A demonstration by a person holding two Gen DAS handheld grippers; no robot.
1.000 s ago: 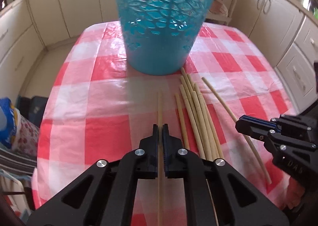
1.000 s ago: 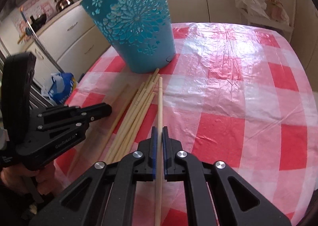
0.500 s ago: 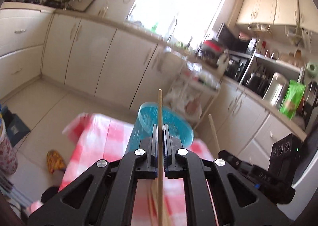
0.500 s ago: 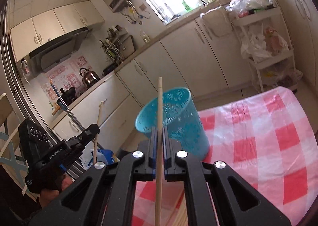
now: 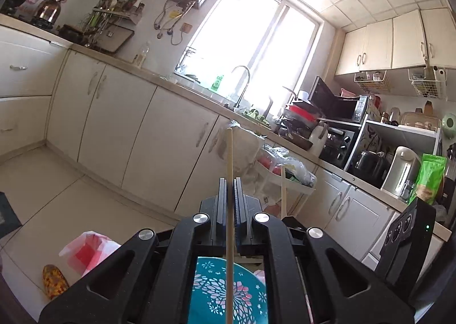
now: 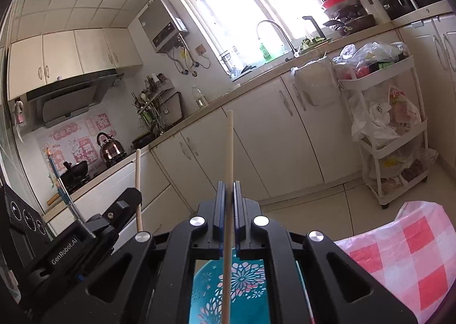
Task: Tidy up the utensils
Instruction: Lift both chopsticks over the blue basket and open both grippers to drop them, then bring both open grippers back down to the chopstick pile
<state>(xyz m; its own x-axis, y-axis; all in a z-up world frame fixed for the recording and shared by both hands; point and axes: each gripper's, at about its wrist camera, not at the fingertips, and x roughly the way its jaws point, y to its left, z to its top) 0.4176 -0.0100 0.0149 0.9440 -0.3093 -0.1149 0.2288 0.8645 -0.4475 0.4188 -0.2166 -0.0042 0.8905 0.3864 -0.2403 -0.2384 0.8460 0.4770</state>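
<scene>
My left gripper (image 5: 229,181) is shut on a wooden chopstick (image 5: 229,153) and holds it upright, raised high. The teal cut-out basket (image 5: 228,292) shows below, between the gripper's arms. My right gripper (image 6: 227,184) is shut on another wooden chopstick (image 6: 229,147), also upright, with the teal basket (image 6: 230,287) below it. Each gripper shows in the other's view: the right one (image 5: 287,220) with its chopstick (image 5: 282,190), the left one (image 6: 134,194) with its chopstick (image 6: 138,178). The chopsticks left on the table are hidden.
The red-and-white checked tablecloth (image 6: 410,261) shows at the right. Kitchen cabinets (image 5: 136,130), a sink counter and a white rolling cart (image 6: 399,139) stand beyond. A slipper (image 5: 54,281) lies on the floor.
Both grippers have lifted their chopsticks off the table and tilted them upright above the basket. The views have swung from the tabletop up to the kitchen walls.
</scene>
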